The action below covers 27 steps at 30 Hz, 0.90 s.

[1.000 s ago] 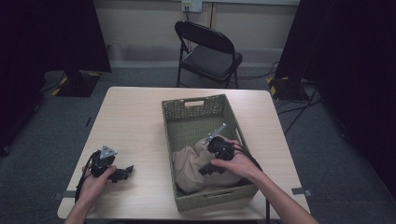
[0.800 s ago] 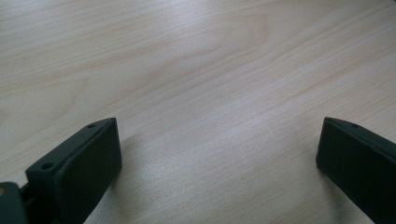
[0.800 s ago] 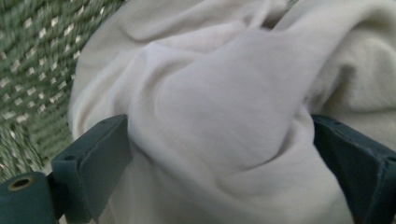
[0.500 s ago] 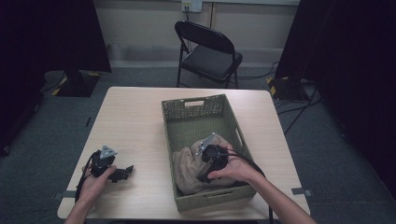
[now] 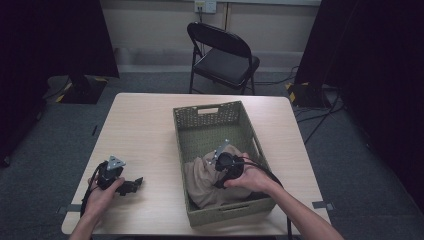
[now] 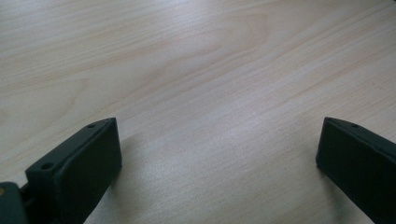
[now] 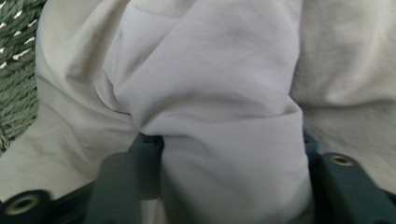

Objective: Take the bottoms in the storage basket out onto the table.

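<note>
At the left, the left gripper [image 5: 131, 185] is lying low on the pale wood-grain table [image 5: 145, 130] in the person's left hand [image 5: 102, 192], its black jaws standing wide apart with nothing but bare tabletop between them. Moving right, the woven green rectangular basket [image 5: 207, 112] is sitting mid-table, holding the crumpled beige cloth [image 5: 200, 180] in its near end. The right gripper [image 7: 229, 186] is pointing down into that basket, its jaws having just been closing, and they are now pinching a thick bunched fold of the cloth.
</note>
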Each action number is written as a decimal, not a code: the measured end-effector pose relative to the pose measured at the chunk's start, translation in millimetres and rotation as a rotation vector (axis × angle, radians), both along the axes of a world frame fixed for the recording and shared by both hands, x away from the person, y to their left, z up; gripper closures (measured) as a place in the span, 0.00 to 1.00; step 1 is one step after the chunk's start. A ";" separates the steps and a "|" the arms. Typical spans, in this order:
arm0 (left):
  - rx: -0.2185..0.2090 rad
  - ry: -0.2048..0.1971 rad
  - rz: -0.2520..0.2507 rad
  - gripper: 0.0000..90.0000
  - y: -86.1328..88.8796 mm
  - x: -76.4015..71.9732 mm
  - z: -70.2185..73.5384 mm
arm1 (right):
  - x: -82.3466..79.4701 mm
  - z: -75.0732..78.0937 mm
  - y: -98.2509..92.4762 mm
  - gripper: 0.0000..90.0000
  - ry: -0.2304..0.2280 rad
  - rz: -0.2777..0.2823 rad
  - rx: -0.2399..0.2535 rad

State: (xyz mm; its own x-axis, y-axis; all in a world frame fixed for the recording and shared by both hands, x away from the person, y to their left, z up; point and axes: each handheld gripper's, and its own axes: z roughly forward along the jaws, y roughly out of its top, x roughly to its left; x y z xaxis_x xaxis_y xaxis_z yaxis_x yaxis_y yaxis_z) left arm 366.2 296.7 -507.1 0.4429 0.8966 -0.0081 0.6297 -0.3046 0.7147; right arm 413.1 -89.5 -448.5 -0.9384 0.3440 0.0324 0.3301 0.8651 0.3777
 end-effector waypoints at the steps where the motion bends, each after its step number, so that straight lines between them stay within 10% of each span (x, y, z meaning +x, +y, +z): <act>1: 0.000 0.000 0.000 0.00 0.0 0.1 0.0 | 0.6 0.3 0.1 0.54 0.005 0.001 -0.002; 20: 0.000 0.000 0.000 0.00 0.0 0.1 0.0 | 1.0 13.5 -11.0 0.64 -0.055 -0.068 0.065; 27: 0.000 0.000 -0.001 0.00 0.0 0.1 0.0 | -1.4 31.8 -20.4 0.64 -0.105 -0.103 0.169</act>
